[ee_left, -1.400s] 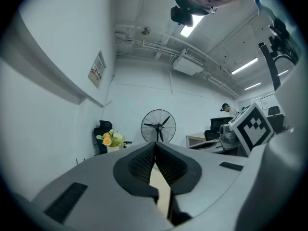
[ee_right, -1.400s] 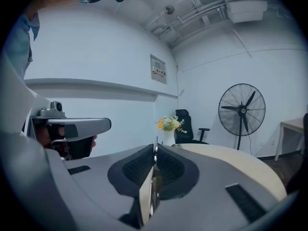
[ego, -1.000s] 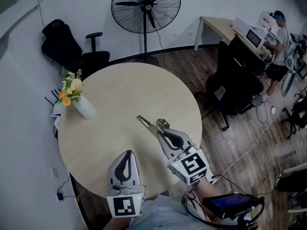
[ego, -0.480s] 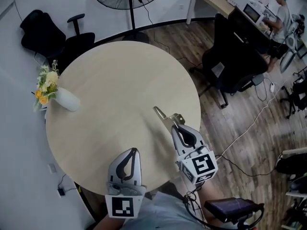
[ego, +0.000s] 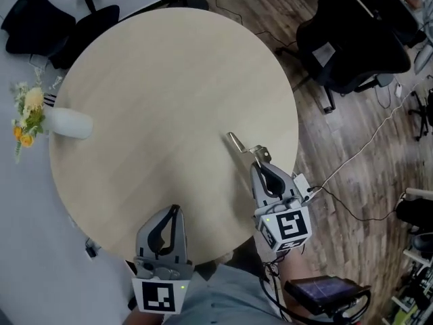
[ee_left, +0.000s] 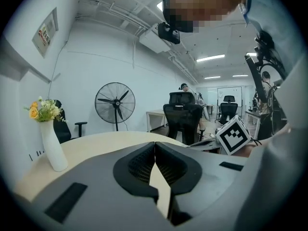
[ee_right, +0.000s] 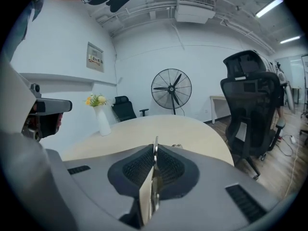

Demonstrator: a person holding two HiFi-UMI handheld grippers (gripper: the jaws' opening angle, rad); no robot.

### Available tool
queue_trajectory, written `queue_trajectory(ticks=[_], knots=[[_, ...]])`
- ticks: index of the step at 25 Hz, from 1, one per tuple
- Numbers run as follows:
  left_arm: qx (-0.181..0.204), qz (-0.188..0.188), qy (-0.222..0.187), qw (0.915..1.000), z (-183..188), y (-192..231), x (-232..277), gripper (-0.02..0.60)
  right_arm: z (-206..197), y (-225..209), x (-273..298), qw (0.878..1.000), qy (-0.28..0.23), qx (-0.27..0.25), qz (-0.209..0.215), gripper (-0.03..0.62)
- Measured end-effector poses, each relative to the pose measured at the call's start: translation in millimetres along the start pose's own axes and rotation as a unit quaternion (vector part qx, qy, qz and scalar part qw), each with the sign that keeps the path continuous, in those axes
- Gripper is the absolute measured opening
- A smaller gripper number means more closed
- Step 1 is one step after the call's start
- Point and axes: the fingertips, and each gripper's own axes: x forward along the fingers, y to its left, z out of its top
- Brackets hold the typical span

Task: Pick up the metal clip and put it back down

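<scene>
Two tools sit low at the near edge of the round bench [ego: 169,80]. Left tool [ego: 175,210] has its jaws closed together with nothing between them, tips over the bench's near rim. Right tool [ego: 261,164] is clamped narrow on the metal clip [ego: 241,144], seen edge-on as a thin blade between the pads in the right gripper view. In the head view the clip sticks out past the jaw tips toward the bench centre, over the right side of the top; can't tell if it touches the surface. White vase [ego: 67,122] with yellow flowers [ego: 27,110] stands at the far left rim, well apart from both tools. Black office chair [ego: 352,39] on the wood floor [ego: 338,147], right of the bench.
</scene>
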Motion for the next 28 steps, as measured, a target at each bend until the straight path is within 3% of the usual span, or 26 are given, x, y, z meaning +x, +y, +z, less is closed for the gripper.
queue_trajectory(ticks=[7, 12, 19, 23, 28], knots=[[0.004, -0.009, 0.049, 0.9987, -47, -3, 16, 0.019, -51, -21, 27, 0.999, 0.021, 0.035, -0.006, 0.057], [0.002, -0.012, 0.064, 0.9979, -64, -1, 23, 0.020, -64, -29, 31, 0.999, 0.017, 0.047, -0.012, 0.057], [-0.004, -0.011, 0.056, 0.9984, -61, -5, 17, 0.020, -76, -43, 28, 0.998, 0.035, 0.045, -0.030, 0.058], [-0.009, -0.003, 0.052, 0.9986, -59, -2, 7, 0.020, -83, -51, 27, 0.997, 0.051, 0.047, -0.043, 0.121], [-0.003, 0.013, 0.024, 0.9996, -52, 5, -5, 0.020, -80, -50, 21, 0.997, 0.048, 0.036, -0.047, 0.129]])
